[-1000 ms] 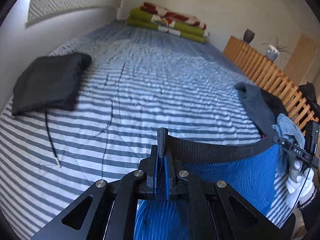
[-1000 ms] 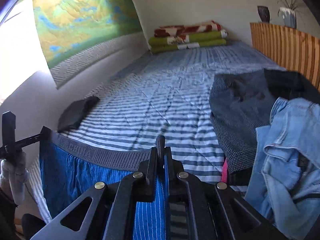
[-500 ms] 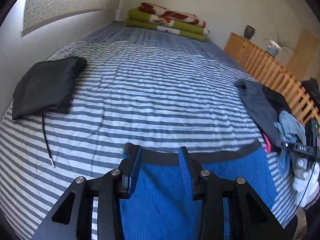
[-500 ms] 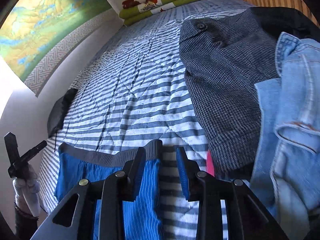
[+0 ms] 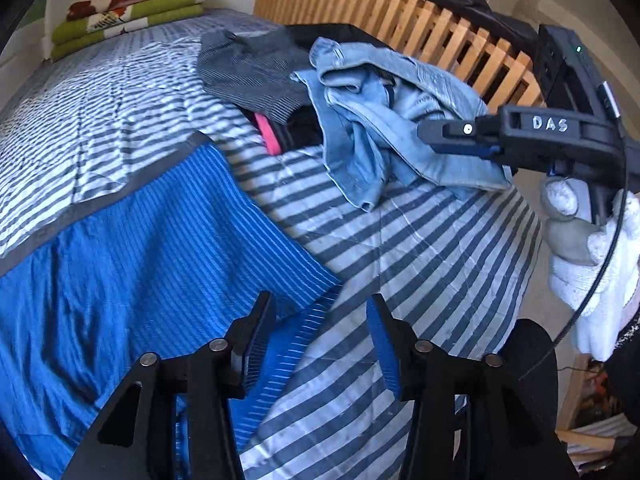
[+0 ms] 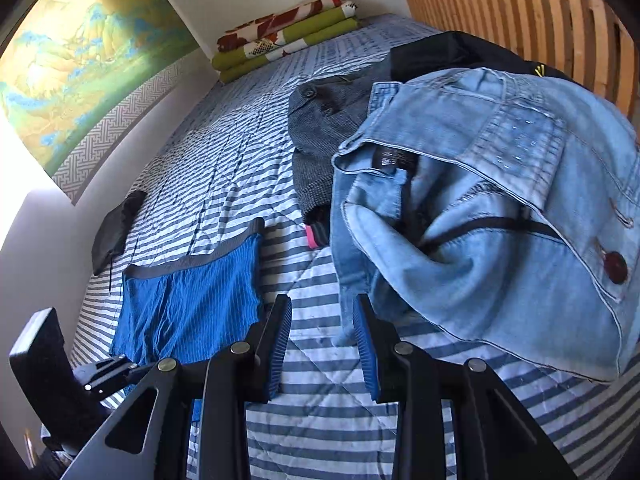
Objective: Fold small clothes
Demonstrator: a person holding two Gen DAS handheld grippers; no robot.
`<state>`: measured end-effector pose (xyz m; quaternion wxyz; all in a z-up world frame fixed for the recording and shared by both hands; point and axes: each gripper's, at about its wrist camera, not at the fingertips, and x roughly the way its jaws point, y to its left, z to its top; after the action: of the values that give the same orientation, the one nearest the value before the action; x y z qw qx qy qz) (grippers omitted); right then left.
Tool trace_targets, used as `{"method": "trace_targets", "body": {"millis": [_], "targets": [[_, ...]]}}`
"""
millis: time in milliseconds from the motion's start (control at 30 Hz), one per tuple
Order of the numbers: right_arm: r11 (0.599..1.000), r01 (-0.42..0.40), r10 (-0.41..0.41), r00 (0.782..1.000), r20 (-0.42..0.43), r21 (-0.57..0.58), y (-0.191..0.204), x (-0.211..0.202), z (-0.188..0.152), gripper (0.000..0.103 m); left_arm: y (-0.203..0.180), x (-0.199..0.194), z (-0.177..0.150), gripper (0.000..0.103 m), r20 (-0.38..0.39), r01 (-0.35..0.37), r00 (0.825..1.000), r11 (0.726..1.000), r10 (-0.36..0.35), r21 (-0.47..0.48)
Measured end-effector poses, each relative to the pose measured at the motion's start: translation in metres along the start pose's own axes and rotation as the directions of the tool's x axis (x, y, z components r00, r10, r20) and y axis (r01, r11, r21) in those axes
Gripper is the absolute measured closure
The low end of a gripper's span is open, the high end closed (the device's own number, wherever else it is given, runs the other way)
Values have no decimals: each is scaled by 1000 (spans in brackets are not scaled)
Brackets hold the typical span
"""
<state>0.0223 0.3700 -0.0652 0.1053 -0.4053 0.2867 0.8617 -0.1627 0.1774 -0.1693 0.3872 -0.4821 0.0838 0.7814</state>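
Observation:
The blue striped shorts [image 5: 132, 264] with a grey waistband [image 5: 120, 196] lie flat on the striped bed [image 5: 420, 264]. My left gripper [image 5: 320, 336] is open just above their near right corner, with the hem between its fingers and nothing held. In the right wrist view the shorts [image 6: 192, 300] lie to the left of my right gripper [image 6: 322, 340], which is open over bare bedding. The right gripper [image 5: 440, 136] also shows side-on at the right of the left wrist view, held by a white-gloved hand [image 5: 592, 248].
A heap of light denim [image 6: 480, 220], a grey garment [image 6: 320, 136] and something pink [image 6: 311, 237] lies right of the shorts. A wooden slatted rail [image 6: 520, 20] borders the bed. A black folded item [image 6: 116, 232] sits near the wall, and folded blankets [image 6: 288, 36] at the far end.
Both grippers were shut on the waistband and holding the shorts up; they have opened and let go. The shorts now lie flat, and the left gripper has swung right to their lower corner.

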Motion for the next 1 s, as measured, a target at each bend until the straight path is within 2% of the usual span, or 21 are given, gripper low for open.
{"method": "trace_targets", "body": {"millis": [133, 200, 267, 333, 400, 533, 700, 900, 1000], "targets": [[1000, -3, 2, 1000, 6, 21, -12, -6, -3, 74, -23, 37, 4, 50, -44, -53, 998, 997, 55, 52], [1000, -10, 10, 1000, 0, 23, -14, -3, -3, 74, -23, 49, 6, 50, -53, -96, 994, 994, 98, 50], [1000, -22, 22, 1000, -9, 22, -16, -1, -3, 74, -19, 60, 8, 54, -70, -102, 992, 994, 104, 34], [1000, -24, 24, 1000, -13, 17, -14, 5, 1, 74, -10, 64, 10, 90, -73, -113, 991, 994, 113, 0], [999, -36, 37, 999, -24, 16, -11, 12, 6, 74, 5, 59, 11, 99, -62, -49, 997, 996, 44, -80], [997, -80, 79, 995, -67, -6, 6, 34, 19, 74, 21, 35, 8, 99, 10, 69, 998, 977, -68, -200], [991, -131, 131, 979, -160, 5, 38, 92, 41, 72, 18, -1, 4, 99, 112, 142, 986, 965, -120, -222], [986, -128, 151, 955, -254, 103, 56, 173, 62, 70, 27, -17, 8, 99, 140, 159, 982, 961, -130, -226], [984, -115, 149, 950, -274, 136, 59, 202, 70, 70, 34, -16, 10, 100, 143, 164, 981, 958, -132, -235]]}}
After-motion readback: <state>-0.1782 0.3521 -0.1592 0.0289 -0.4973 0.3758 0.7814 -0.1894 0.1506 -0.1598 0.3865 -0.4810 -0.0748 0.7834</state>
